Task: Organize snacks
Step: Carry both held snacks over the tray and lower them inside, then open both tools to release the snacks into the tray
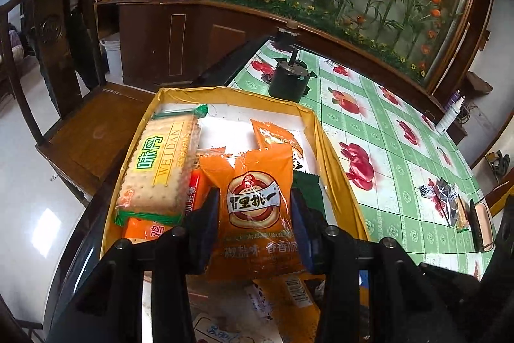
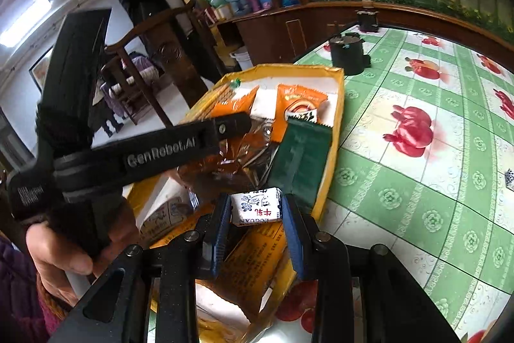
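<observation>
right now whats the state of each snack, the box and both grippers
left gripper: shut on orange snack packet
orange snack packet: gripped, over the box
right gripper: shut on small white candy
small white candy: gripped
yellow box: open, part filled
cracker pack: lying in box
green packet: lying in box

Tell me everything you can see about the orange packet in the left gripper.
The orange packet is a glossy plastic snack pouch with crimped, serrated ends, a round brown-and-white logo with bold Chinese characters, and more white characters below. It stands roughly upright, pinched at its sides between the left gripper's blue pads, over the yellow box. It looks sealed and slightly creased. Behind it lie a biscuit pack and another orange packet. Whether its lower end touches the packets underneath cannot be told.
</observation>
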Demonstrator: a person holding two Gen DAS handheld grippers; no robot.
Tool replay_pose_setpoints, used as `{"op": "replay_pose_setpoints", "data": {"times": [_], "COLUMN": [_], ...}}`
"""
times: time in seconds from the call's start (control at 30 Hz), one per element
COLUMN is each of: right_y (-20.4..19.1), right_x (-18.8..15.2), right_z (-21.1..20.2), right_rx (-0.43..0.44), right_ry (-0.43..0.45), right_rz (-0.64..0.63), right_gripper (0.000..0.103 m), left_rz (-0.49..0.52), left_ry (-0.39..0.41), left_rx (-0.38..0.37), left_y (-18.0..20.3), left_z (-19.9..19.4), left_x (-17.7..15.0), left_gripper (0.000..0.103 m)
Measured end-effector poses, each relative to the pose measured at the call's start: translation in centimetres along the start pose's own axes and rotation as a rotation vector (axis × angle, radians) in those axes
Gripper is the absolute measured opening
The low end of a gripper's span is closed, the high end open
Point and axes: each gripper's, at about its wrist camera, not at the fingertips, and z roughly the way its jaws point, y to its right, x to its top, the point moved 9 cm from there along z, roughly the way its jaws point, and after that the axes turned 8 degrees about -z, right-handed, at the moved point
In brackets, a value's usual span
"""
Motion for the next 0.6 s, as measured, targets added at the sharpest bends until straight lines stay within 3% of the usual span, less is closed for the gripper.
{"op": "replay_pose_setpoints", "data": {"times": [0.6], "right_y": [-1.2], "right_x": [0.1], "right_z": [1.0], "right_rx": [0.023], "right_ry": [0.022], "right_rz": [-0.039], "right_gripper": [0.036], "left_rz": [0.026], "left_ry": [-0.019], "left_rx": [-0.007], "left_y": [0.8], "left_z": [-0.2], "left_x": [-0.3], "left_gripper": [0.043]}}
